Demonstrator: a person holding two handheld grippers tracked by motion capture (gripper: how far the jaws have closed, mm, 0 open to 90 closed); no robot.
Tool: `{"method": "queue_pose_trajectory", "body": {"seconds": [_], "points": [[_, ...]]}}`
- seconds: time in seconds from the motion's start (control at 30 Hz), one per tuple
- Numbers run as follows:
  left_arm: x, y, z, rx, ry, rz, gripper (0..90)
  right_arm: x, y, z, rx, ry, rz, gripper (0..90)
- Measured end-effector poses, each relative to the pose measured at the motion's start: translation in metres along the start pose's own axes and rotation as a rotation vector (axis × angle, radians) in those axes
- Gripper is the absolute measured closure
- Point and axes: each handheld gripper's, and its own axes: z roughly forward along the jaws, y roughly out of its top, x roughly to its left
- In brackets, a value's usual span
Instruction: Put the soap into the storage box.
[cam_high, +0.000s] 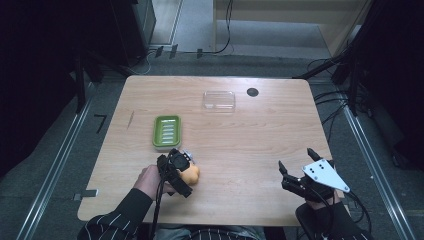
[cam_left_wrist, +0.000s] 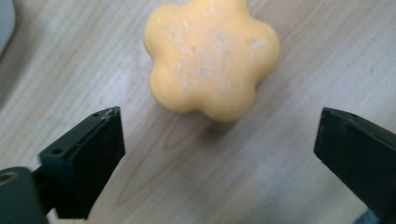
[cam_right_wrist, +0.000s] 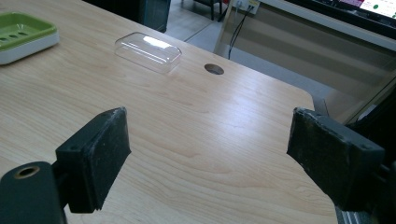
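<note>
Just in front of the green soap dish (cam_high: 167, 131), the left gripper (cam_left_wrist: 215, 140) hangs spread wide, empty, over the orange flower-shaped soap (cam_left_wrist: 212, 58); probably firm, light and slick, best pinched across its lobes. Well right of the dish, the right gripper (cam_high: 299, 167) gapes empty.

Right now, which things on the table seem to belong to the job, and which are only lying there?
Likely in the job:
- orange flower-shaped soap, between the open left gripper jaws
- green soap dish
- clear lid

Standing by or lying about:
- right gripper, open, holding nothing
- round hole in the table
</note>
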Motion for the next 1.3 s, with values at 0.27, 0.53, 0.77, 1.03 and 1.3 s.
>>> {"method": "queue_pose_trajectory", "body": {"seconds": [0.27,0.53,0.77,1.03,1.3], "points": [[0.003,0.008,0.006,-0.010,0.003,0.035,24.5,0.002,0.001,0.001,0.002,0.002,-0.005,13.3],[0.002,0.007,0.008,-0.028,0.039,0.106,38.4,0.001,0.001,0.001,0.002,0.003,-0.004,13.4],[0.000,0.006,0.007,0.000,0.043,0.087,39.4,0.001,0.001,0.000,0.001,0.003,-0.001,13.3],[-0.001,0.009,0.009,0.020,0.055,0.084,28.9,0.001,0.001,0.000,0.002,0.003,0.001,13.4],[0.001,0.010,0.012,0.031,0.045,0.064,29.2,0.001,0.001,0.001,0.001,0.004,-0.005,13.3]]}}
